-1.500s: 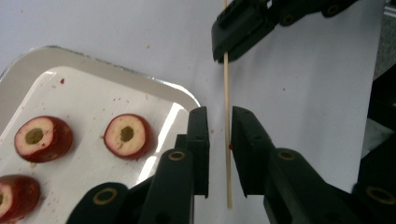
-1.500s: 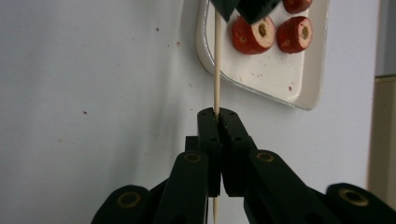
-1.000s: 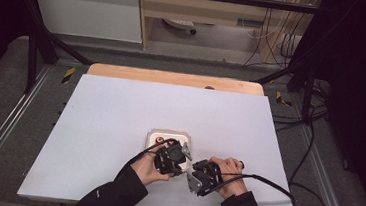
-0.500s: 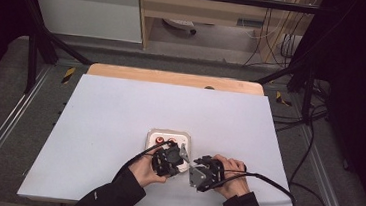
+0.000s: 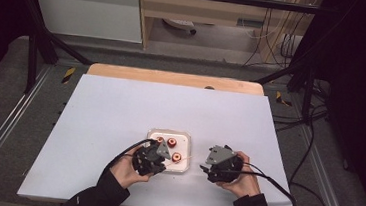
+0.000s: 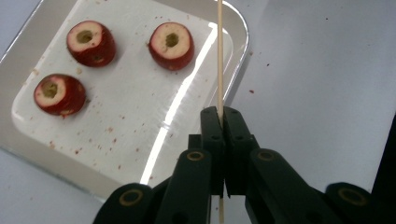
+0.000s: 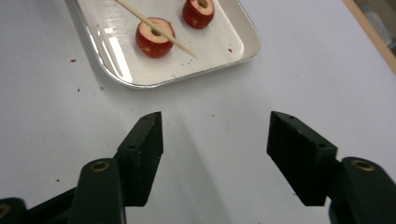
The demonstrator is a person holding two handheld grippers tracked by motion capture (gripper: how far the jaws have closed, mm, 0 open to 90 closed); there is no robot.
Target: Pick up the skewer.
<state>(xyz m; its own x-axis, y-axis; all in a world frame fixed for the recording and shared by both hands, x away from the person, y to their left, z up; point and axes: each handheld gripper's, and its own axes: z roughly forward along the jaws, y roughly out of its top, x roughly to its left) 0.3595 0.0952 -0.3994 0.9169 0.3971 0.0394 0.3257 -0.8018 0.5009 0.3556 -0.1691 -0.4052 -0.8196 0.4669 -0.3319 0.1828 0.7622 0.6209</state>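
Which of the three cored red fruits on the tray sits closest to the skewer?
The fruit at the tray's upper right in the left gripper view, beside the skewer clamped in the left gripper. The other two lie further left.

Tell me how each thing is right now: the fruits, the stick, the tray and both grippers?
Fruits: three, cored, loose on the tray, none skewered.
Stick: bare, clamped in the left gripper, reaching over the tray.
Tray: flat on the table, speckled with red bits.
Left gripper: shut on the stick.
Right gripper: jaws just opening, nothing between them.
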